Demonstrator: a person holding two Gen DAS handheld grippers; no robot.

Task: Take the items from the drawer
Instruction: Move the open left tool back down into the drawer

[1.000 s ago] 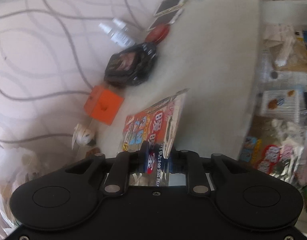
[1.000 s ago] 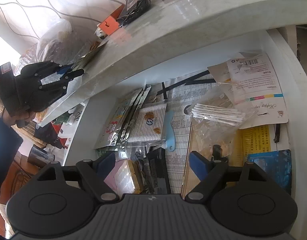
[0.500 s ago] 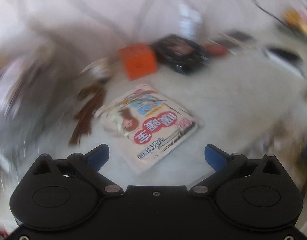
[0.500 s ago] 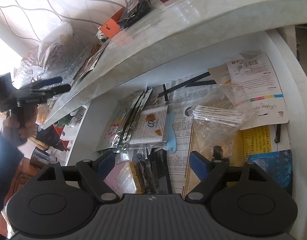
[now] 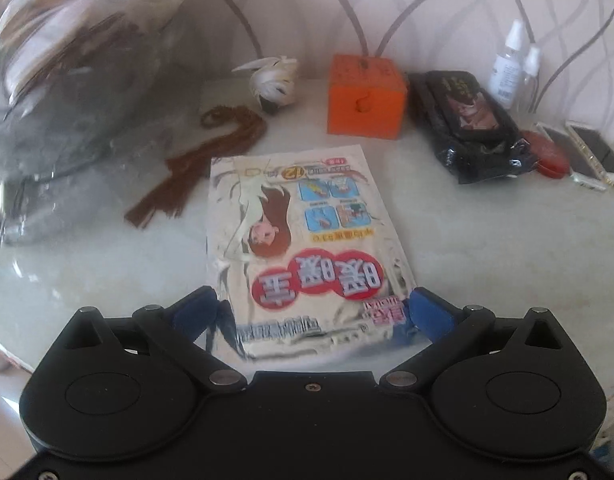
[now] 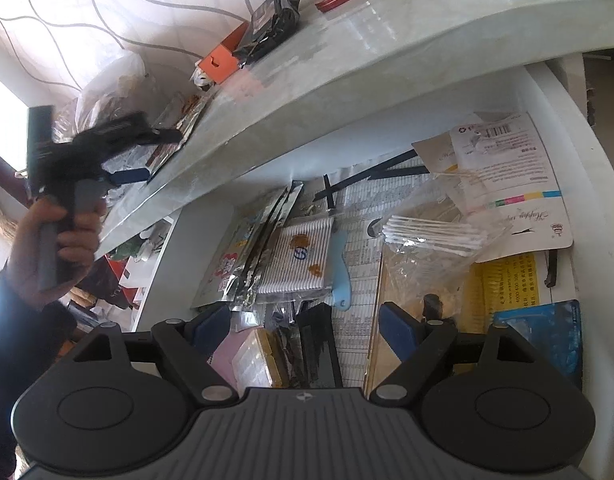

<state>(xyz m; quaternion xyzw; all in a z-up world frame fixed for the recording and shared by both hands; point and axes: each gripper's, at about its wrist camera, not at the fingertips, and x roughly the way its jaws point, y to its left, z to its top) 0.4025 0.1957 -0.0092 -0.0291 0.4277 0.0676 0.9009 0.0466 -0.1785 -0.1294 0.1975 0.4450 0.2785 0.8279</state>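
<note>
Packet (image 5: 303, 240) beside orange box (image 5: 365, 96)

Daylight is flooding in from the left, glaring off the table (image 6: 387, 40); fisheye edges are bending, and the left gripper (image 6: 147, 156) is blurring

The right gripper (image 6: 305, 322) hangs above the open drawer (image 6: 563, 128), its blue fingers (image 6: 399, 330) spread apart with nothing between them. Under it lie a pack of cotton swabs (image 6: 297, 258) and, at 2 o'clock, a loose bag of swabs (image 6: 435, 234). At 10 o'clock a hand (image 6: 53, 248) holds the left gripper (image 6: 147, 156) at the countertop (image 6: 387, 48) edge, jaws apart.
</note>
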